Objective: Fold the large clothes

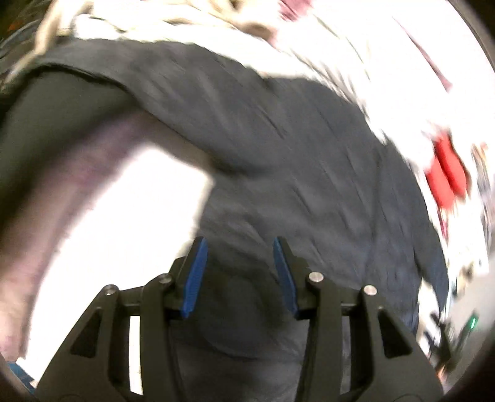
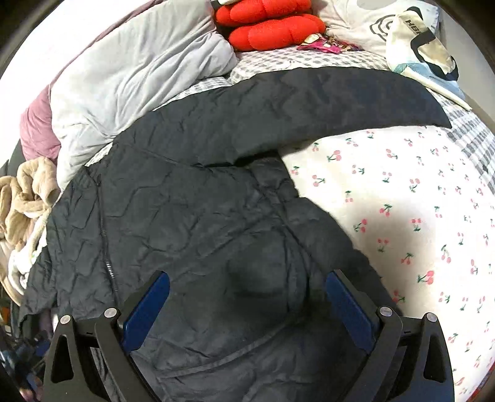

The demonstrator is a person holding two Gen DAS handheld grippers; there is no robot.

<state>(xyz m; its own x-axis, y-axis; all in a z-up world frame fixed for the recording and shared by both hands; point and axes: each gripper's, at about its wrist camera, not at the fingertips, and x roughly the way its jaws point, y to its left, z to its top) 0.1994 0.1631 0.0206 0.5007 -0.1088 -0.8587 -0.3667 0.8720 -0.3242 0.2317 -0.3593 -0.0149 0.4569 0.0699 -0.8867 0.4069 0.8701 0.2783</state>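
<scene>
A large dark navy jacket (image 2: 198, 216) lies spread on the bed, zipper at its left, one sleeve (image 2: 309, 102) stretched to the far right. My right gripper (image 2: 246, 289) is open and empty, hovering over the jacket's near part, jaws wide apart. The left wrist view is motion-blurred; the jacket (image 1: 278, 148) fills its middle. My left gripper (image 1: 239, 247) is open above the jacket's near edge, with nothing between its blue pads (image 1: 195, 278).
A white cherry-print sheet (image 2: 402, 216) covers the bed at the right. A pale grey duvet (image 2: 133, 68), red plush cushions (image 2: 269, 27), a printed white bag (image 2: 420, 40) and beige cloth (image 2: 27, 198) lie around the jacket.
</scene>
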